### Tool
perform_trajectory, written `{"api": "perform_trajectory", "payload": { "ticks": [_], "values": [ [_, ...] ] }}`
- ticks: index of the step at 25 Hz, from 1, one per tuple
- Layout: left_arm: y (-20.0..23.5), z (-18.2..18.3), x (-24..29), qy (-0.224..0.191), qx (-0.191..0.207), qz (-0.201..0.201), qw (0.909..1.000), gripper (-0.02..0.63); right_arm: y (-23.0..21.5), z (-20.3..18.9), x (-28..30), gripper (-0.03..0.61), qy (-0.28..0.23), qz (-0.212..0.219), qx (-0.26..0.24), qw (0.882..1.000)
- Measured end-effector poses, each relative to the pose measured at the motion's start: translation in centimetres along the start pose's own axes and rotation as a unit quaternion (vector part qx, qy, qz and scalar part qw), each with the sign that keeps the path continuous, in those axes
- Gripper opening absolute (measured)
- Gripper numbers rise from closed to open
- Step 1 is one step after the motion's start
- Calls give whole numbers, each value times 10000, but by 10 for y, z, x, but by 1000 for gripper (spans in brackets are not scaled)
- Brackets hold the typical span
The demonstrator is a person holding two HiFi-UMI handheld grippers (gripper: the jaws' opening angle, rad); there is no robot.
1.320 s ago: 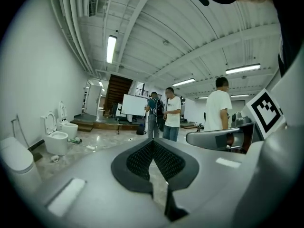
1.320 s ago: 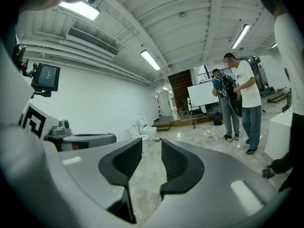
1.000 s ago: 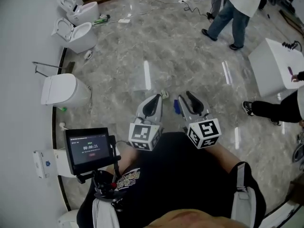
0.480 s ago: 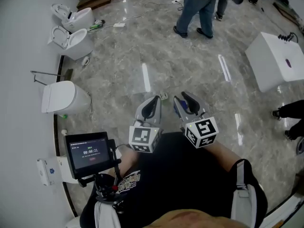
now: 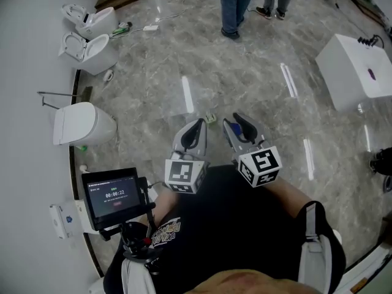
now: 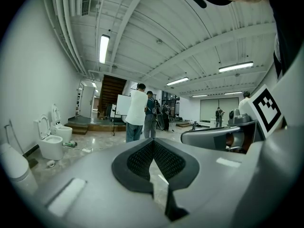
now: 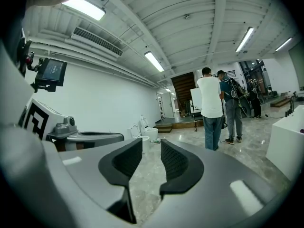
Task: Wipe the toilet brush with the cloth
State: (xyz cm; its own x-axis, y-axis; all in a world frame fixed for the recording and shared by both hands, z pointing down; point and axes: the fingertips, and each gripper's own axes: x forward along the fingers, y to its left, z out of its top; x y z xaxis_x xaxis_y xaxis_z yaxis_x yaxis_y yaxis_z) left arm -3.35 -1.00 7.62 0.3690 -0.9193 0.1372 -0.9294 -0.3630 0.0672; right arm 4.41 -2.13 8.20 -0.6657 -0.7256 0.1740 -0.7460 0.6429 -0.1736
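Note:
Neither a toilet brush nor a cloth shows clearly in any view. My left gripper (image 5: 197, 129) and right gripper (image 5: 235, 125) are held side by side in front of the person's dark shirt, pointing out over the marble floor. In the left gripper view the left gripper (image 6: 153, 144) has its pads meeting at the tip, with nothing in them. In the right gripper view the right gripper (image 7: 151, 156) stands open, with only floor showing through the gap. A small pale object (image 5: 210, 119) lies on the floor just beyond the left tip.
Three white toilets line the left wall: a closed one (image 5: 82, 124), an open one (image 5: 92, 51) and a farther one (image 5: 92, 17). A white cabinet (image 5: 355, 72) stands at the right. People (image 5: 236, 5) stand at the far end. A small screen (image 5: 113, 195) sits on a rig at lower left.
The people at the back have walked left and farther off, and the dark-trousered person at the right edge has nearly left the view. Both grippers have kept their place.

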Motion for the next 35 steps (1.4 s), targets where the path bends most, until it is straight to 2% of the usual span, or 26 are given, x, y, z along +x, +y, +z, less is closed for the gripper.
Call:
{"api": "perform_trajectory", "payload": {
  "ticks": [9, 18, 21, 24, 30, 35],
  "values": [
    [9, 3, 0, -49, -64, 177, 9998, 11, -2, -1, -1, 127, 13, -46, 69, 10000],
    [5, 1, 3, -29, 50, 76, 10000, 9, -3, -2, 1, 127, -5, -57, 90, 9999],
    [14, 11, 6, -136, 88, 205, 9997, 9, -5, 4, 7, 127, -72, -23, 91, 9999],
    [17, 14, 8, -136, -35, 314, 9994, 3, -5, 5, 5, 127, -30, -12, 73, 10000],
    [3, 7, 9, -38, -37, 65, 10000, 3, -3, 5, 3, 127, -31, -34, 36, 10000],
    [2, 6, 8, -34, -94, 48, 9999, 6, -2, 5, 2, 126, -18, -26, 22, 10000]
  ]
}}
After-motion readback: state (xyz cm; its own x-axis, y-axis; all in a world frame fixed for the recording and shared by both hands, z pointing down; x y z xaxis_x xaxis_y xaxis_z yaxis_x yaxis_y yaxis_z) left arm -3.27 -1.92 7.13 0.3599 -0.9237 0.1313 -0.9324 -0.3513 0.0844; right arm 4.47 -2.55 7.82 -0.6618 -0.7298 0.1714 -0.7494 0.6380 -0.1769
